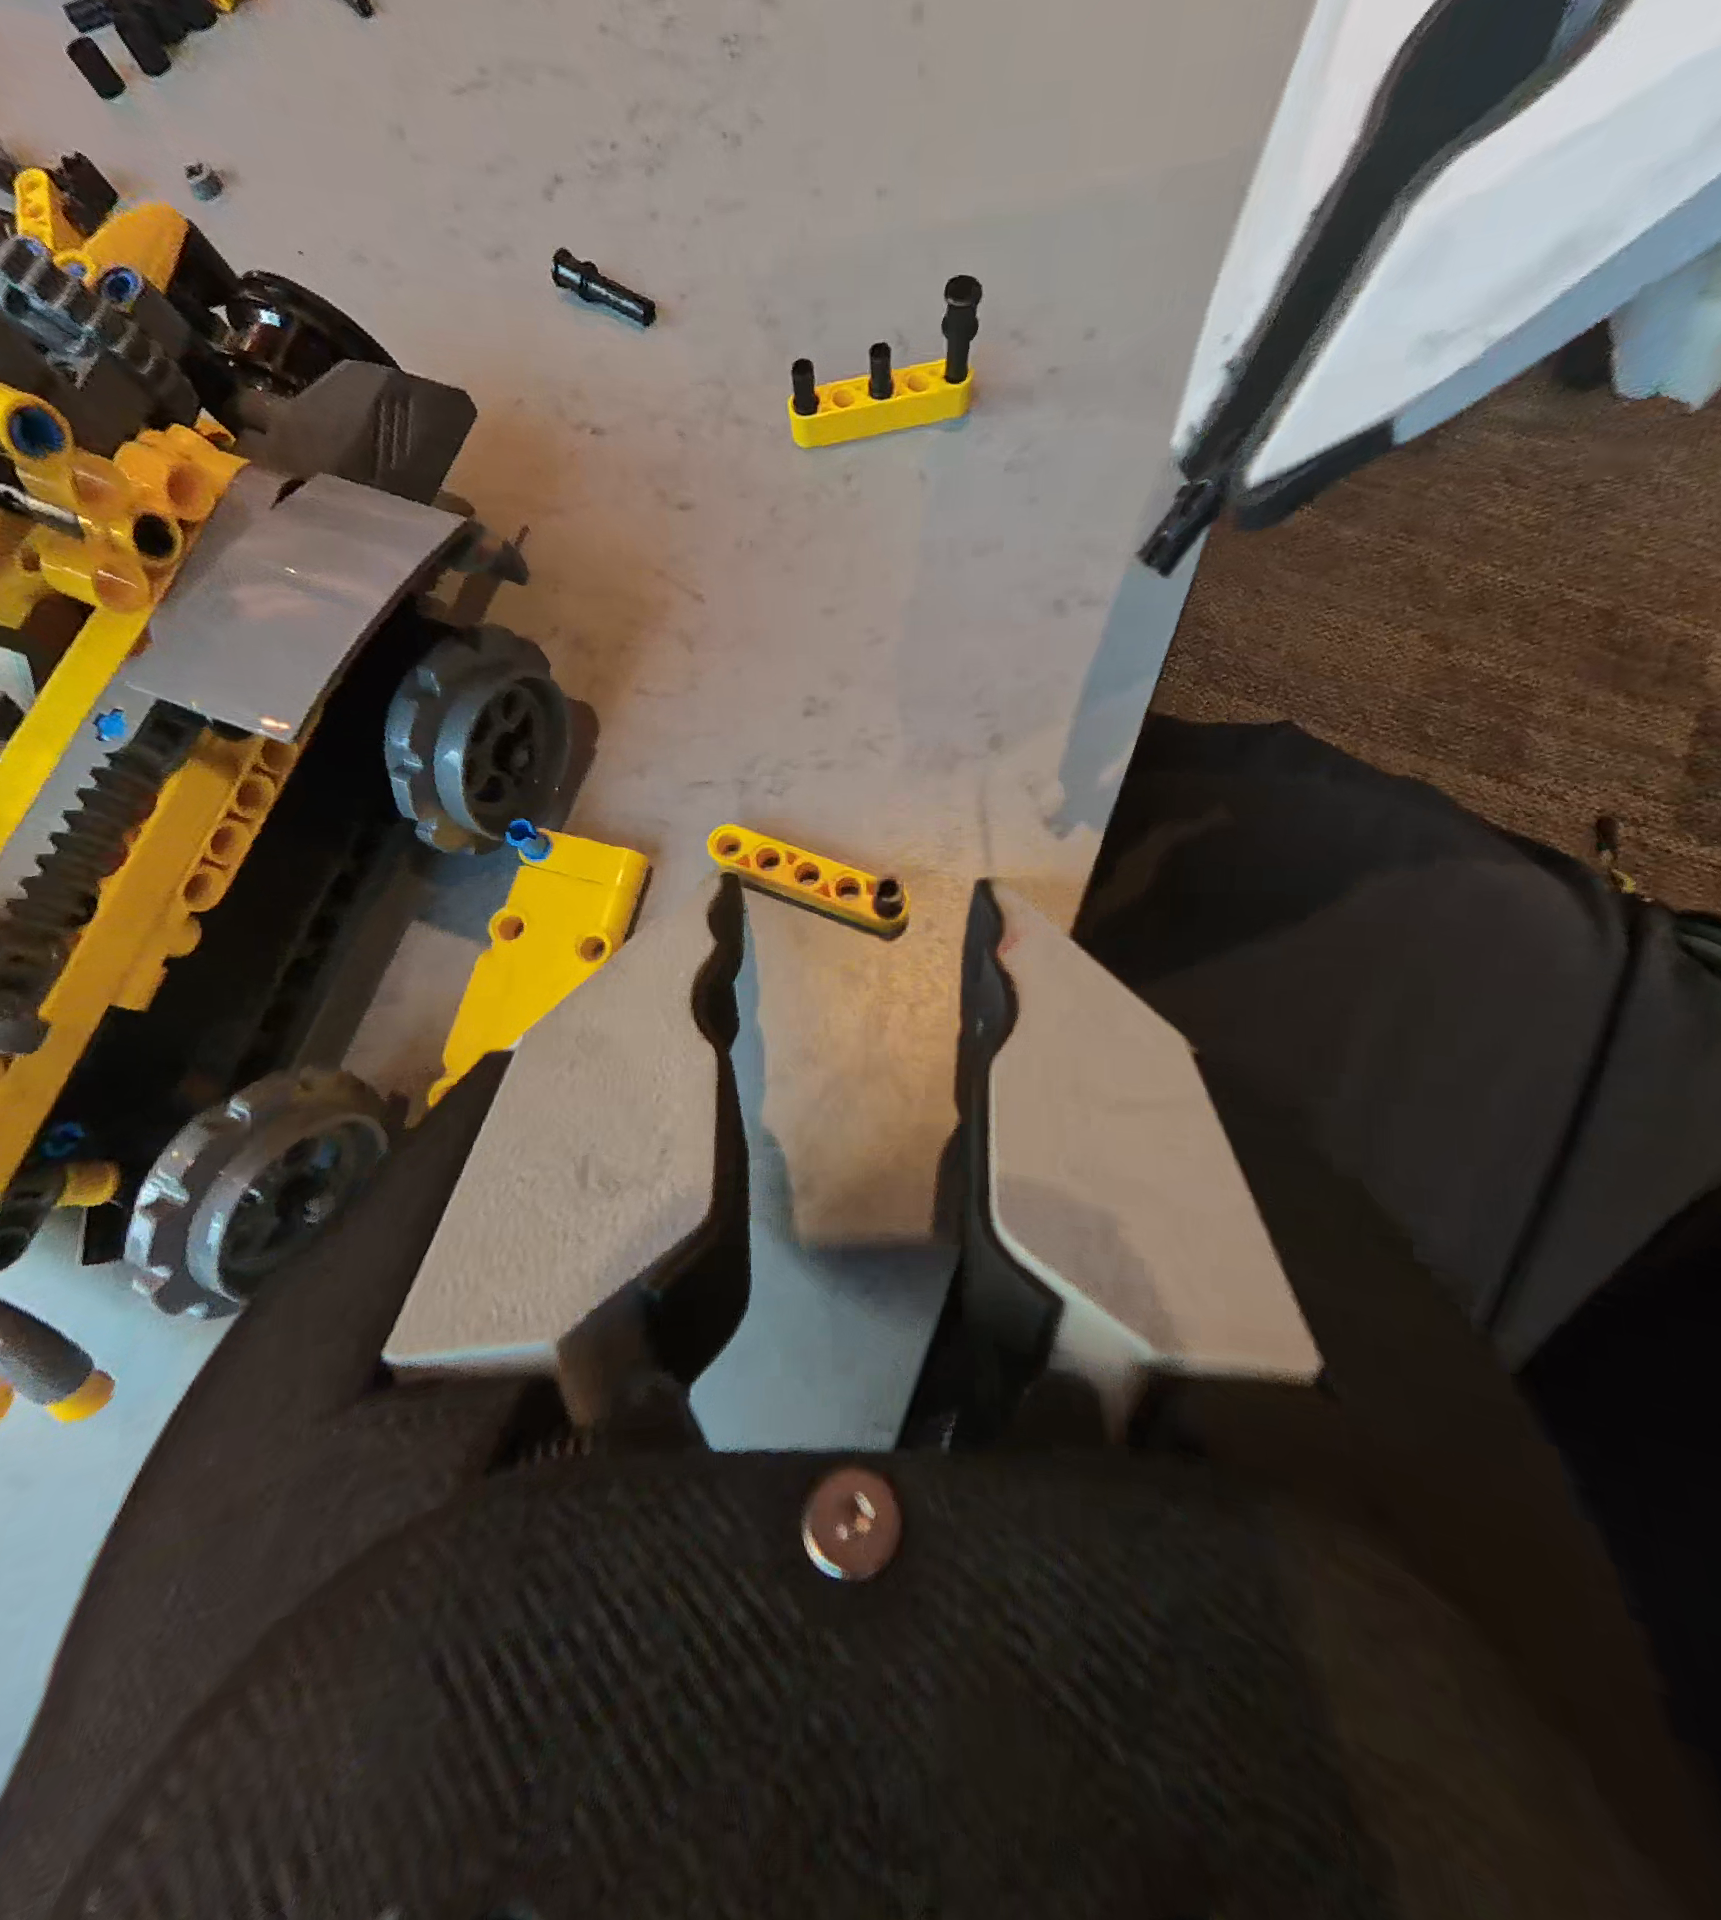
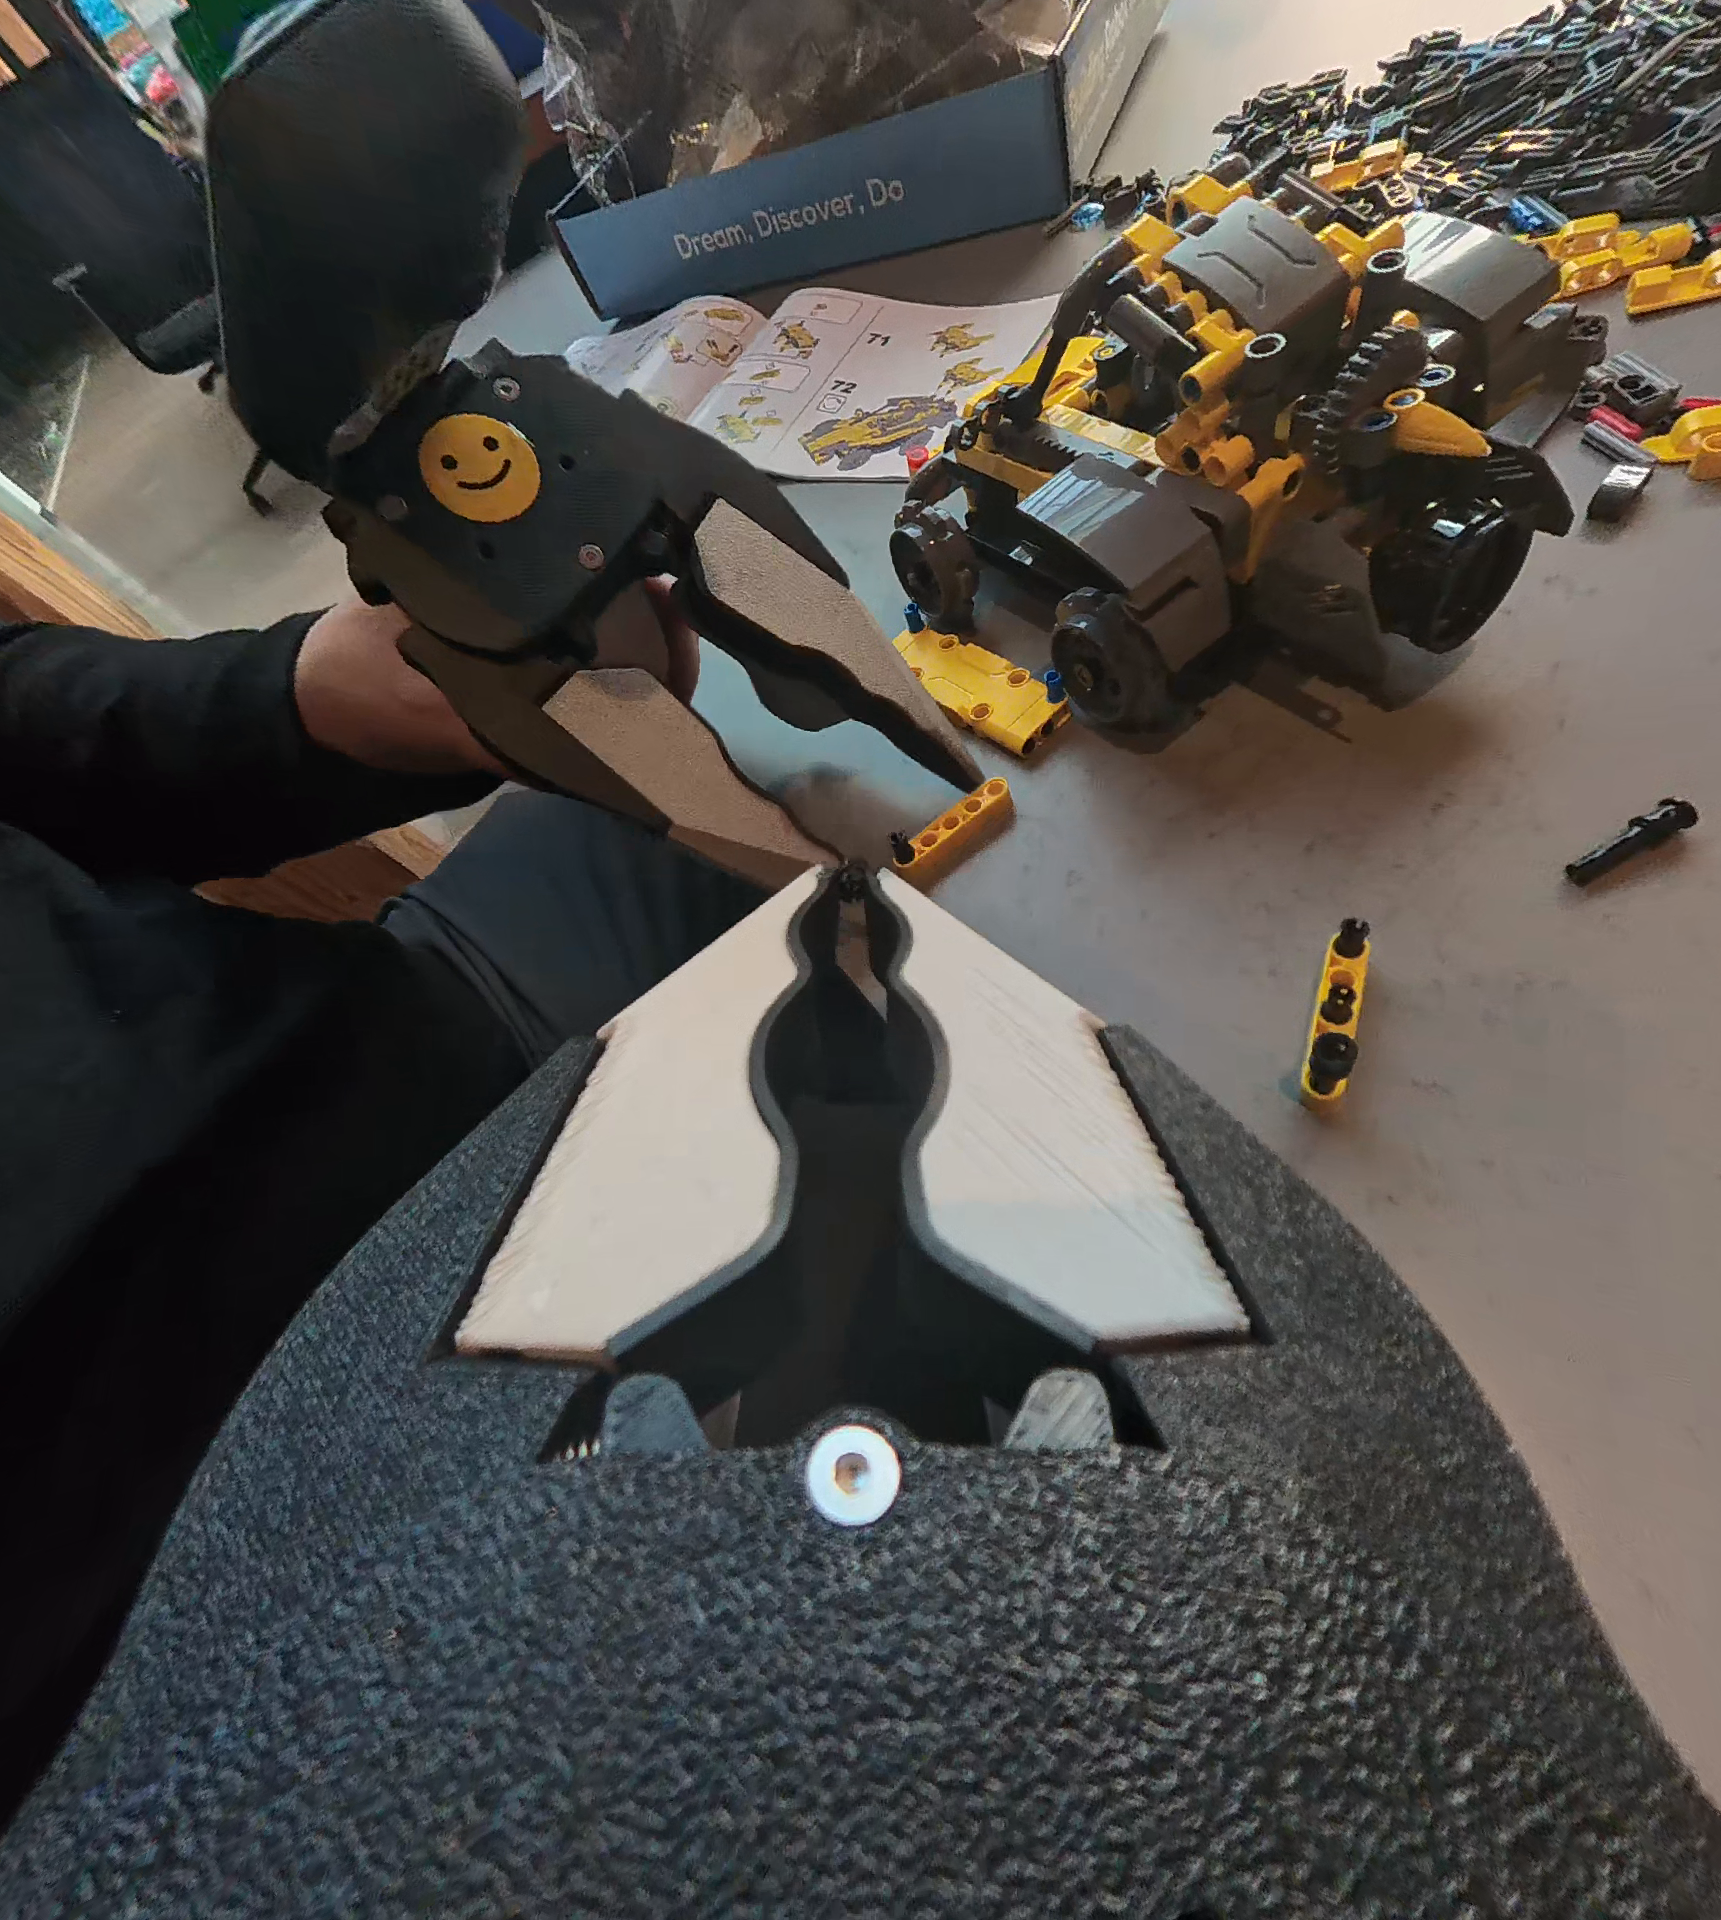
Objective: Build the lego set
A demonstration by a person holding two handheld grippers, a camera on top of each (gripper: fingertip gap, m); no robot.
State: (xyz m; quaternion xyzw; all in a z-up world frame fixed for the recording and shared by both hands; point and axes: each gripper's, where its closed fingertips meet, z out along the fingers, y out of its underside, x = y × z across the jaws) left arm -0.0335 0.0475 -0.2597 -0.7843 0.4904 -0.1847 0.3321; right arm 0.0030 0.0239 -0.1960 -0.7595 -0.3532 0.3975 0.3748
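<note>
- my left gripper (image 1: 851,899) is spread wide with nothing between its fingers; tips hover just short of a flat yellow five-hole beam (image 1: 806,879) lying on the table (image 1: 752,582), a black pin in the hole at the beam's right end.
- my right gripper (image 2: 848,883) is pinched down to a sliver; something small and dark sits at the tips, likely a pin (image 2: 848,885), but too tiny for me to be sure.
- handling, as i judge it: the beam is light, rigid moulded plastic with smooth faces, likely to skid if nudged. the long edges look the best hold, fingers across the narrow width at mid-length.
- beyond the beam, well apart: a second yellow beam (image 1: 882,400) standing on edge with three black pins upright, and a loose black axle pin (image 1: 602,288).
- left of my left gripper: a yellow and grey brick-built vehicle (image 1: 160,727) and a yellow panel (image 1: 555,935) near its wheel.
- surface: matte grey tabletop, mottled, hard, flat.
- room: instruction booklet (image 2: 835,384), open box (image 2: 814,208), a heap of loose parts (image 2: 1562,114) far off, brown carpet (image 1: 1562,582) past the table edge.
</note>
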